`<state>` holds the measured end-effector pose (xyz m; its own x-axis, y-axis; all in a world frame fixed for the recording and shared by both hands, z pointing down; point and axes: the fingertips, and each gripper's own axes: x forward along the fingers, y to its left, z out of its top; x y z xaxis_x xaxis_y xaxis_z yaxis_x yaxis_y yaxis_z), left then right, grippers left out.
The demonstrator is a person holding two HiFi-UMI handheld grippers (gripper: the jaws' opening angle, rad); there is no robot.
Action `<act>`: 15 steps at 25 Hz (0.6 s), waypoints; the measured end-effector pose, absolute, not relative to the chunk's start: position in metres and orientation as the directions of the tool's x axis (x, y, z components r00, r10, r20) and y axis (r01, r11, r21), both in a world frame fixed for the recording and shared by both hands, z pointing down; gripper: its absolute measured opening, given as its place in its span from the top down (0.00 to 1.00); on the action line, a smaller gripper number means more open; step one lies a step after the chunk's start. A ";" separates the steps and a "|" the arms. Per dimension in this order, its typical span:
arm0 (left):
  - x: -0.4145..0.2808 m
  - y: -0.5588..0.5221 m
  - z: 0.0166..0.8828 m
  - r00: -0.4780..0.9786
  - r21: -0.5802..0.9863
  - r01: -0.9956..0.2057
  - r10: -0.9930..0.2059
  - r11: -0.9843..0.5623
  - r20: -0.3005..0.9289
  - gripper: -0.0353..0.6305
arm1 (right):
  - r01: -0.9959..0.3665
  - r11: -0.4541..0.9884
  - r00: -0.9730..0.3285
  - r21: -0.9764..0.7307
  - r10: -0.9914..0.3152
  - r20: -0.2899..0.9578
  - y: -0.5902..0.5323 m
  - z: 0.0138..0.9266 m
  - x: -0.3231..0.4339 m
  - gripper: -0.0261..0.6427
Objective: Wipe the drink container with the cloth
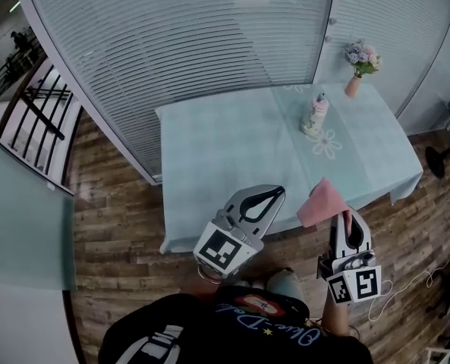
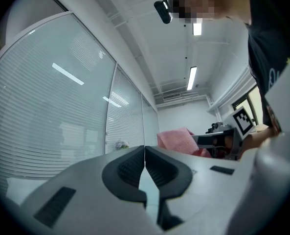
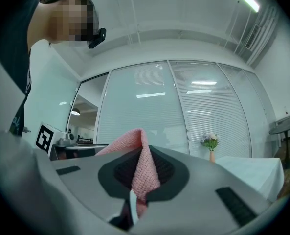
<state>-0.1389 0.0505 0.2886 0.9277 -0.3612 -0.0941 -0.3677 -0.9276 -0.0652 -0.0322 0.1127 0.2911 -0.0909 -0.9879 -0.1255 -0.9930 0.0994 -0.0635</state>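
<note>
Left tool: jaws closed together, nothing between them, held in the air short of the tabletop's near edge. Right tool: jaws clamped on a pink cloth; a fold of it sticks up past the tips and the rest flops toward 10 o'clock in the head view. The right tool sits at 4 o'clock from the left tool, also off the near edge, and the cloth hangs over the edge without clearly touching the tabletop.

The drink container stands upright on the tabletop, far right part, at 12 o'clock from the cloth and well apart from both tools. Can't tell what is inside. A small vase holding flowers stands at 1 o'clock from the container, near the far right corner. Light cover over the tabletop, wood floor around.
</note>
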 end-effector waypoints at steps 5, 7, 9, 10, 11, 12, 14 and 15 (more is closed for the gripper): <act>-0.117 0.030 0.293 0.908 -0.086 -0.418 -0.412 -0.904 -0.076 0.94 | -0.987 0.134 -0.121 -0.086 -0.983 -0.140 0.090 0.296 -0.004 0.94; -0.115 0.027 0.294 0.900 -0.100 -0.435 -0.430 -0.895 -0.072 0.94 | -0.986 0.142 -0.128 -0.084 -0.981 -0.147 0.085 0.297 0.003 0.94; -0.117 0.017 0.293 0.885 -0.107 -0.466 -0.460 -0.878 -0.079 0.94 | -0.981 0.174 -0.159 -0.083 -0.974 -0.162 0.071 0.296 0.005 0.94; -0.118 0.011 0.292 0.875 -0.108 -0.484 -0.477 -0.868 -0.083 0.94 | -0.977 0.195 -0.179 -0.082 -0.969 -0.169 0.063 0.295 0.006 0.94; -0.117 0.005 0.291 0.865 -0.100 -0.501 -0.493 -0.860 -0.090 0.94 | -0.973 0.214 -0.198 -0.081 -0.965 -0.174 0.055 0.295 0.008 0.94; -0.115 -0.002 0.290 0.856 -0.088 -0.515 -0.508 -0.853 -0.094 0.94 | -0.970 0.230 -0.213 -0.083 -0.961 -0.178 0.047 0.295 0.012 0.94; -0.109 -0.013 0.289 0.843 -0.077 -0.536 -0.529 -0.841 -0.094 0.94 | -0.963 0.252 -0.233 -0.093 -0.955 -0.183 0.033 0.295 0.022 0.94; -0.105 -0.017 0.289 0.838 -0.079 -0.545 -0.538 -0.835 -0.093 0.94 | -0.960 0.261 -0.240 -0.098 -0.953 -0.184 0.027 0.296 0.027 0.94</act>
<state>-0.1048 -0.0175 0.2885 0.8380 -0.5377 -0.0928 -0.5446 -0.8350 -0.0787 0.0273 0.0271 0.2960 -0.2403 -0.9531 -0.1842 -0.9604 0.2611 -0.0978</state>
